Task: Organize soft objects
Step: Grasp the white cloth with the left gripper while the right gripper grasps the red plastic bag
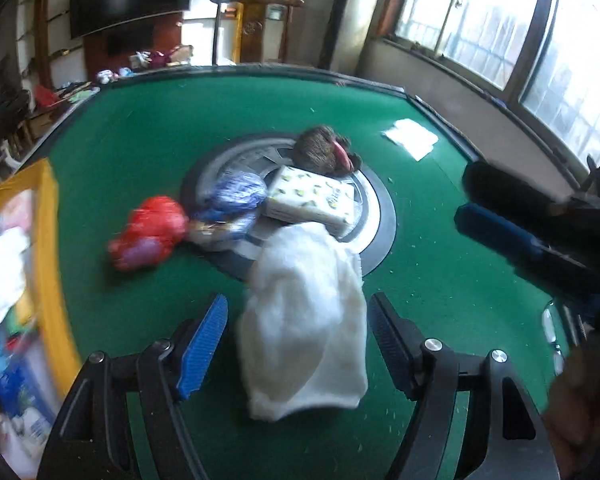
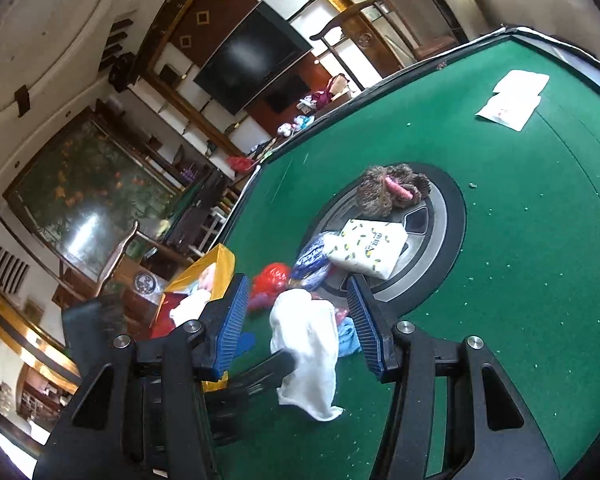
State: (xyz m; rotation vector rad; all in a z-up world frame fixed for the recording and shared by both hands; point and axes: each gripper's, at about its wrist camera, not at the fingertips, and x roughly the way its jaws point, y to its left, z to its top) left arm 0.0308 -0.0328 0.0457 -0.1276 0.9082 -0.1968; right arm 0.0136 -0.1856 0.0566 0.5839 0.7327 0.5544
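Observation:
A white towel (image 1: 304, 320) lies crumpled on the green table (image 1: 140, 140), between the fingers of my left gripper (image 1: 298, 300), which stands open with a gap to the cloth on both sides. In the right wrist view, the towel (image 2: 308, 344) lies at the tips of the left gripper (image 2: 268, 350). My right gripper (image 2: 296, 282) is open and empty above the table; it shows at the right edge (image 1: 468, 196) of the left wrist view. Behind the towel lie a red soft toy (image 1: 152, 232), a blue-and-white bundle (image 1: 236, 196), a lemon-print tissue pack (image 1: 312, 200) and a brown furry toy (image 1: 324, 152).
A grey round turntable (image 1: 380, 216) sits in the table's middle under the pile. A yellow-rimmed basket (image 1: 44, 240) with cloths and packets stands at the left edge. White paper packets (image 1: 410, 138) lie at the far right. A light blue cloth (image 2: 348, 336) lies beside the towel.

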